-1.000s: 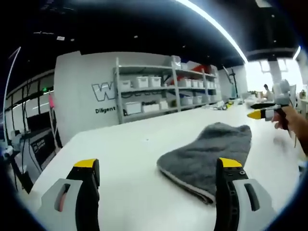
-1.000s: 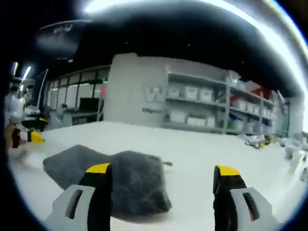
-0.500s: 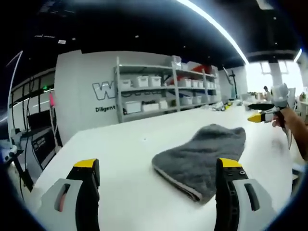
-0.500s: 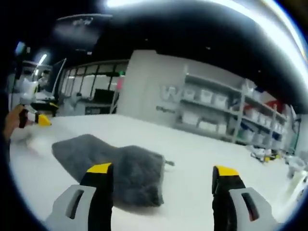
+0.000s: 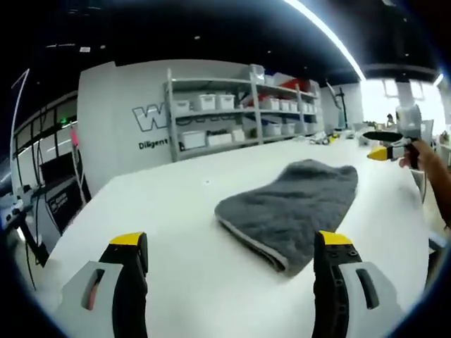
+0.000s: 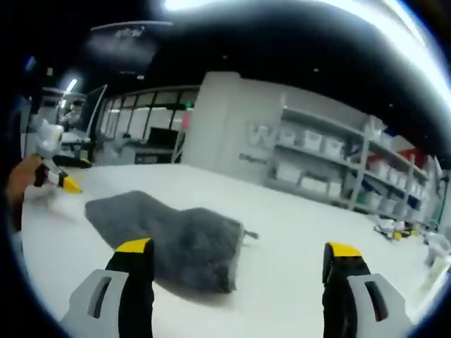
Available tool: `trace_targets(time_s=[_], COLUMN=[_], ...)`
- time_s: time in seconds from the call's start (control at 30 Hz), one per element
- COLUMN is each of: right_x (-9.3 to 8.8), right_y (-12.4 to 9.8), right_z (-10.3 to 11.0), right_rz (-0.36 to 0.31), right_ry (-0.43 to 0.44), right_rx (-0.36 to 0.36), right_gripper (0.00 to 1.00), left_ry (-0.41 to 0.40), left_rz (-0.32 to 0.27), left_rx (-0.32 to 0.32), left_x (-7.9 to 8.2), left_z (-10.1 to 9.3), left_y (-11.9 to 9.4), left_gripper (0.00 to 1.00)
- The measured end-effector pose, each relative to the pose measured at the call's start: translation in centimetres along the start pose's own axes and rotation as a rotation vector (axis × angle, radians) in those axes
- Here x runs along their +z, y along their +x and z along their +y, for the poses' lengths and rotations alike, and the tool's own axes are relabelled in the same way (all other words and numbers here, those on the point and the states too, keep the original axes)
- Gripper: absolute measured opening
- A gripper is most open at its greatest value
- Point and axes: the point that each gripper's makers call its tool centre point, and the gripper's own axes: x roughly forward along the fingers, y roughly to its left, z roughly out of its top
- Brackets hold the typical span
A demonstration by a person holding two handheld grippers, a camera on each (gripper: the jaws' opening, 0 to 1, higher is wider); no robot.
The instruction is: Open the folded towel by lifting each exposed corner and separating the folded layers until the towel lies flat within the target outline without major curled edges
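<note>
Grey folded towel (image 5: 292,208) lies on the white table (image 5: 176,232) — ahead of both spread, empty hand-held grippers.

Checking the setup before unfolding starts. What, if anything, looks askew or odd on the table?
Nothing stands out. The grey towel lies folded on the white table, one end humped. No spill or damage shows. Both the left gripper and right gripper are open, clear of it.

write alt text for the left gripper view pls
A folded grey towel lies on a white table, just beyond the open left gripper. The right gripper, held in a hand, hovers past the towel's far end.
</note>
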Motion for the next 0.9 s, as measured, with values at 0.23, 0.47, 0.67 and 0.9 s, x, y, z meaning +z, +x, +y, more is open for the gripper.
trace_targets(time_s=[0.23,0.47,0.67,0.9], right_x=[-0.1,-0.7,-1.5,-1.4], right_y=[-0.1,0.2,0.6,0.8], right_z=[0.1,0.7,1.4,1.4], right_rz=[-0.008,-0.006,0.017,0.020], right_ry=[0.002,0.024,0.034,0.061], right_rx=[0.013,0.021,0.050,0.058], right_gripper=[0.98,0.90,0.84,0.73], left_ry=[0.012,-0.027,-0.123,-0.103], left_rz=[0.040,0.115,0.094,0.117], left_rx=[-0.044,-0.020,-0.127,-0.175], left_x=[-0.9,-2.5,-2.4,-2.7], left_z=[-1.3,-1.2,-3.4,-5.3], left_y=[0.3,0.5,0.5,0.8], left_gripper=[0.92,0.79,0.73,0.56])
